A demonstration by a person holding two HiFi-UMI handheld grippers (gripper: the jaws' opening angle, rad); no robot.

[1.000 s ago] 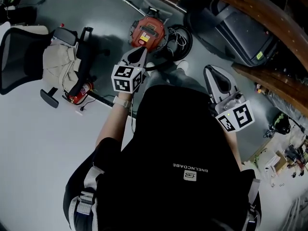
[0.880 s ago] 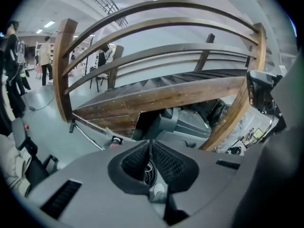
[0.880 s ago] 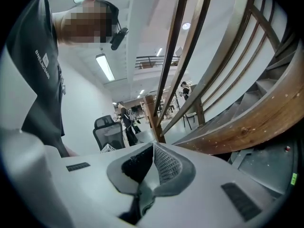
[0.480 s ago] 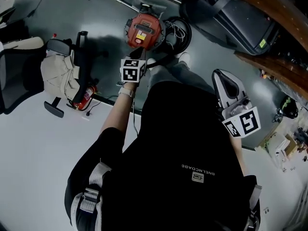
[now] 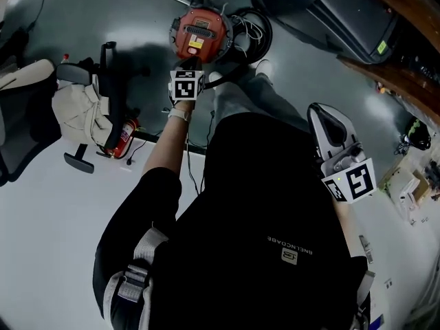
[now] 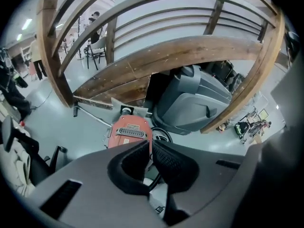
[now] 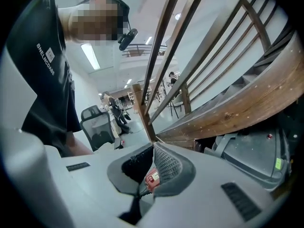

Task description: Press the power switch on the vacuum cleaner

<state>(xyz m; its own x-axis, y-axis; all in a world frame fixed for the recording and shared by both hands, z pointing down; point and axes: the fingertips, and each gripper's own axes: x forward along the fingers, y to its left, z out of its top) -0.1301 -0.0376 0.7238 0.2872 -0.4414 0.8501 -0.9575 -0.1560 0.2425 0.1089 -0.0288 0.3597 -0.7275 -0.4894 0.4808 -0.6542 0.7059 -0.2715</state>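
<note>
Left gripper [image 6: 151,145] poised at the red vacuum cleaner [image 5: 199,34].
Its fingers are pressed together, empty, with the vacuum cleaner just beyond their tips. The right gripper [image 7: 153,147] fingers also meet, holding nothing, well aside.

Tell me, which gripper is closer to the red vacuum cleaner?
The left. The left gripper points at the vacuum cleaner from close by; the right gripper is far off at the person's side.

Left tongs [image 5: 188,66] moved forward, tip now at near edge of red vacuum cleaner [image 5: 199,34]; arm [image 5: 168,150] straighter.
</note>
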